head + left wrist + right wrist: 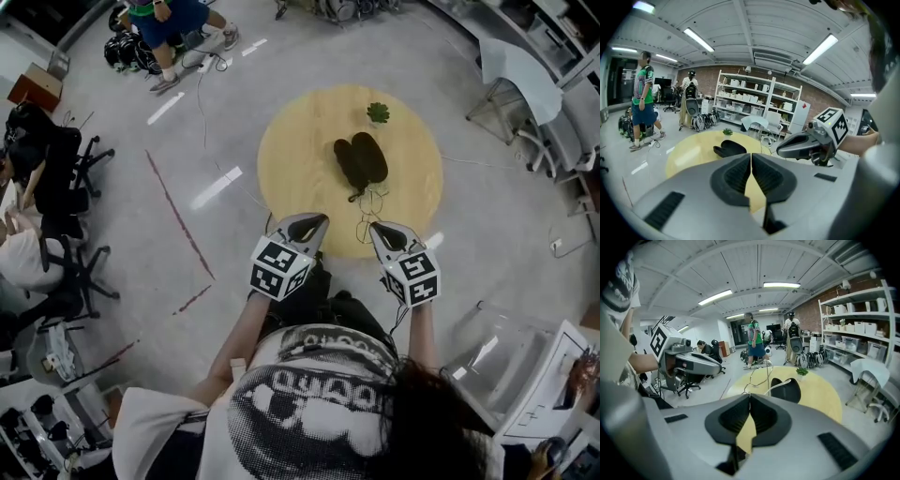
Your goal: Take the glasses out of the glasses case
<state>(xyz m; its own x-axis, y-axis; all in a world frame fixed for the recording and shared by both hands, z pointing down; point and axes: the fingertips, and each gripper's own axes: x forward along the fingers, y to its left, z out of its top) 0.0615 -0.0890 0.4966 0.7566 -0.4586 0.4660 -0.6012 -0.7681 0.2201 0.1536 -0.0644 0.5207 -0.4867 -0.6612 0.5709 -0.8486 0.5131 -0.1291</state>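
The right claw [750, 396] is pressed together on the thin wire frame of the glasses [780, 383], which stick up and forward from its tips, one loop of wire rising ahead and a pale temple arm reaching out to the right of them. Straight beyond these tips lies the glasses case [361, 159], black and open, its two oblong halves side by side on the round wooden table [300, 150], apart from the glasses. Farther past the case from the claw stands a small green plant [378, 112], near the table's far edge. The left claw [751, 154] is just beside the right one, on its left, level with it over the table's near rim; its pads meet with nothing between them, and the case is ahead of it, slightly to the left in its own view. Both claws point forward and somewhat down toward the table. Well beyond the table a person in a green shirt [643, 93] stands on the floor
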